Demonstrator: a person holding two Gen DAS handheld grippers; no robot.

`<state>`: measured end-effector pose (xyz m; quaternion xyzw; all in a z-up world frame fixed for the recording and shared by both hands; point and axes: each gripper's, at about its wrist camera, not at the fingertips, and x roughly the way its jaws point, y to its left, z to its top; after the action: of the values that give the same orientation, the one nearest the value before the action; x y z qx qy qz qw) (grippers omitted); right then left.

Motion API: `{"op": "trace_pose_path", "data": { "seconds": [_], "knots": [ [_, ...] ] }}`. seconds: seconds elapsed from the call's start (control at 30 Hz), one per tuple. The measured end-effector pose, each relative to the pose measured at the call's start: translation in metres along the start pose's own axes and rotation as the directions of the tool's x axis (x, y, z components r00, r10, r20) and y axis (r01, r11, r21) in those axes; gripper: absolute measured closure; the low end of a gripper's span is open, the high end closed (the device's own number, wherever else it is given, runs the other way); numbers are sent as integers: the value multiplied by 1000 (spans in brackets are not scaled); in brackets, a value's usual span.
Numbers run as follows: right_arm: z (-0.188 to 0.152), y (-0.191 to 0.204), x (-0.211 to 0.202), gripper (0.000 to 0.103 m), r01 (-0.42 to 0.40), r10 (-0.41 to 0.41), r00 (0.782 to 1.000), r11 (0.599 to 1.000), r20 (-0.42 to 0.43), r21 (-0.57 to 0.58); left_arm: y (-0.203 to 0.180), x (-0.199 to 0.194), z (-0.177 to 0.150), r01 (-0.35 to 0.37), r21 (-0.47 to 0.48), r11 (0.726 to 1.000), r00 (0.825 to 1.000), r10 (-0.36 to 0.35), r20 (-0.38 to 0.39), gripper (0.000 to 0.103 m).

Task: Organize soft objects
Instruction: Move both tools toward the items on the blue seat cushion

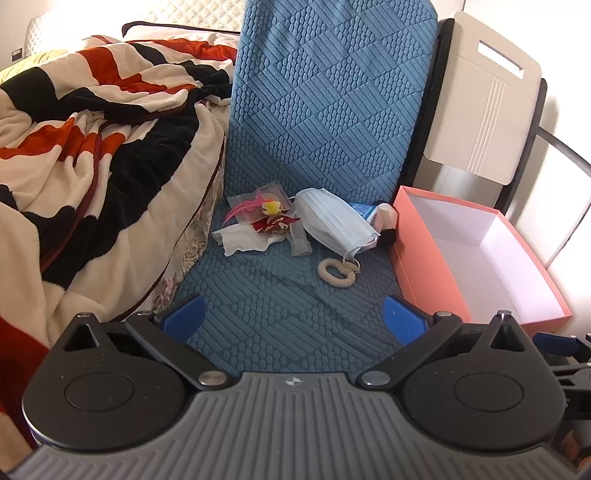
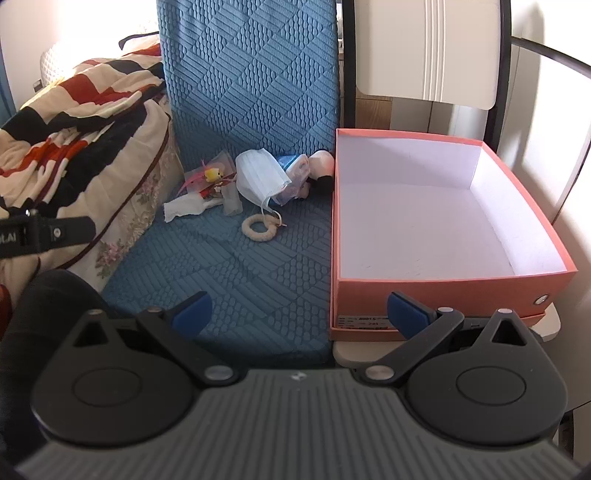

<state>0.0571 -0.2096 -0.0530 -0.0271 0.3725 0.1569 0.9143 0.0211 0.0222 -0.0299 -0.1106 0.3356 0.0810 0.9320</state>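
With both the left gripper (image 1: pixel 293 317) and right gripper (image 2: pixel 301 312) spread wide and empty, I'd reach ahead for the face mask (image 1: pixel 334 223), pinching its folded middle before carrying it right into the empty pink box (image 2: pixel 524 275).

A home bedroom: at the left of the frame a bed carries a rumpled cream, red and black fleece blanket (image 1: pixel 92 140) over a floral sheet (image 2: pixel 125 221), with a white quilted headboard (image 1: pixel 177 18) at upper left and a blue textured quilted cushion (image 1: pixel 325 103) centre.
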Motion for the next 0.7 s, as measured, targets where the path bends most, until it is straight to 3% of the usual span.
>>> {"op": "trace_pose_path", "data": {
  "seconds": [0.7],
  "knots": [
    [12,14,53,0,-72,73,997,997,24,-13,-6,80,8,50,5,999,998,-49,-45,0]
  ]
}}
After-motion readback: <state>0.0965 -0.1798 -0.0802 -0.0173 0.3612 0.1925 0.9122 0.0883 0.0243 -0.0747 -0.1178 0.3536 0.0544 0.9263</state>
